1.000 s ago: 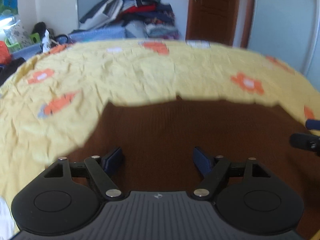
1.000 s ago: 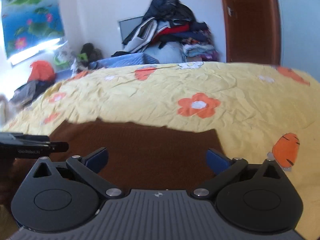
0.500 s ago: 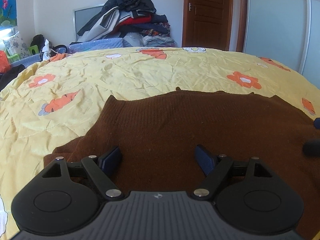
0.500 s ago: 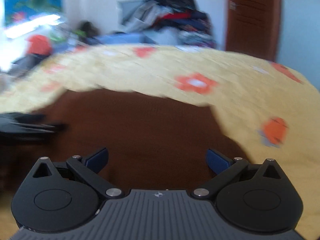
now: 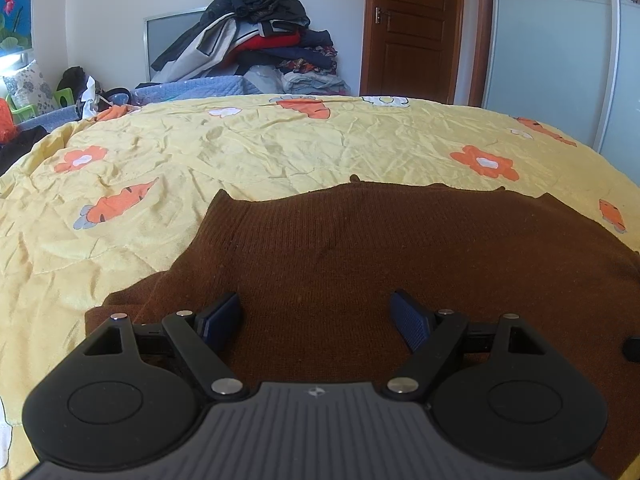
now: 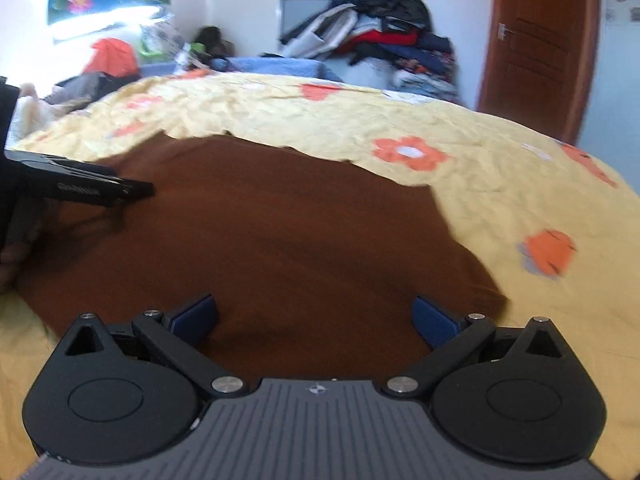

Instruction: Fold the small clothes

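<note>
A brown knit garment (image 5: 360,248) lies spread flat on the yellow flowered bedspread (image 5: 240,148). My left gripper (image 5: 318,316) is open and empty, low over the garment's near left part. My right gripper (image 6: 316,316) is open and empty over the garment (image 6: 260,232) near its right side. The left gripper's black finger (image 6: 80,188) shows at the left edge of the right wrist view, over the garment's left part. A small black piece at the right edge of the left wrist view may belong to the right gripper.
A heap of clothes (image 5: 256,44) is stacked against the far wall behind the bed. A brown wooden door (image 5: 416,28) stands at the back right. Bags and cushions (image 6: 108,60) lie past the bed's left side. The bedspread (image 6: 520,184) extends wide around the garment.
Both grippers have drawn back toward the near edge, so more of the garment shows. The right wrist view has swung right and tilted. Both stay open.
</note>
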